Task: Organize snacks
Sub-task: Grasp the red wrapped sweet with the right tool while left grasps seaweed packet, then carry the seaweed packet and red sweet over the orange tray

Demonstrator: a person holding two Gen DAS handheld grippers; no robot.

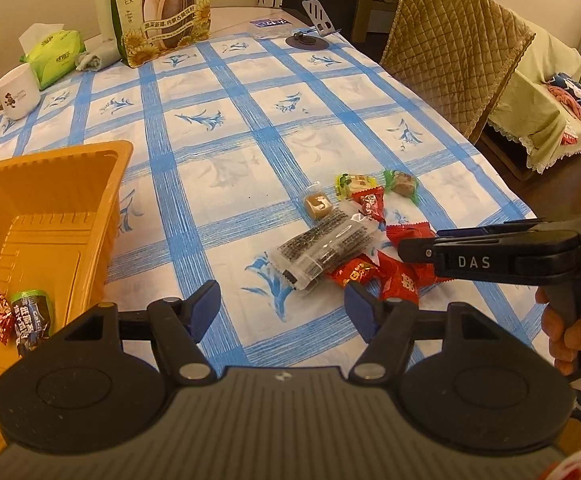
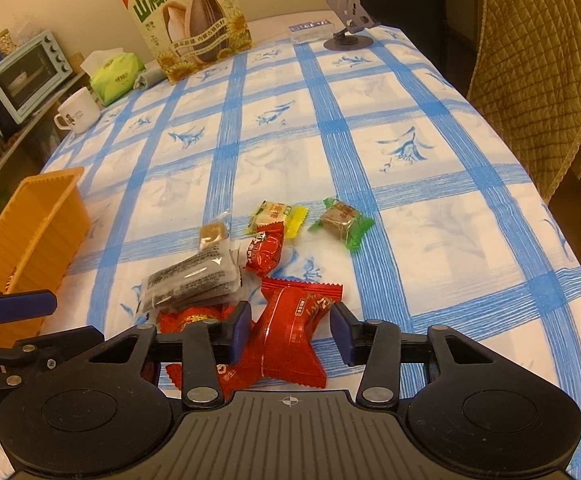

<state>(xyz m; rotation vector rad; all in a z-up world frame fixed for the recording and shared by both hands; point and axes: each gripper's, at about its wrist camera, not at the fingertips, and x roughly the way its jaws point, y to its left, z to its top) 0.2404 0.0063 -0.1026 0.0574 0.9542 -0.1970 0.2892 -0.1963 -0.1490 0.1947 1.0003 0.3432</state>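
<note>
Right gripper (image 2: 290, 330) jaws wide, straddling red snack packet (image 2: 290, 344), which half hides another. Left gripper (image 1: 280, 308) jaws wide, empty, beside orange tray (image 1: 50, 200), cut off by frame.

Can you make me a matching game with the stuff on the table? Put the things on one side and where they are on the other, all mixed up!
Things:
1. white mug
2. dark blue snack
3. big red packet
4. sunflower seed bag

Places:
A. inside the orange tray
B. between the open right gripper fingers
C. standing at the far end of the table
D. beside the green tissue pack

Pairs: 1-D, 2-A, 3-B, 4-C
</note>
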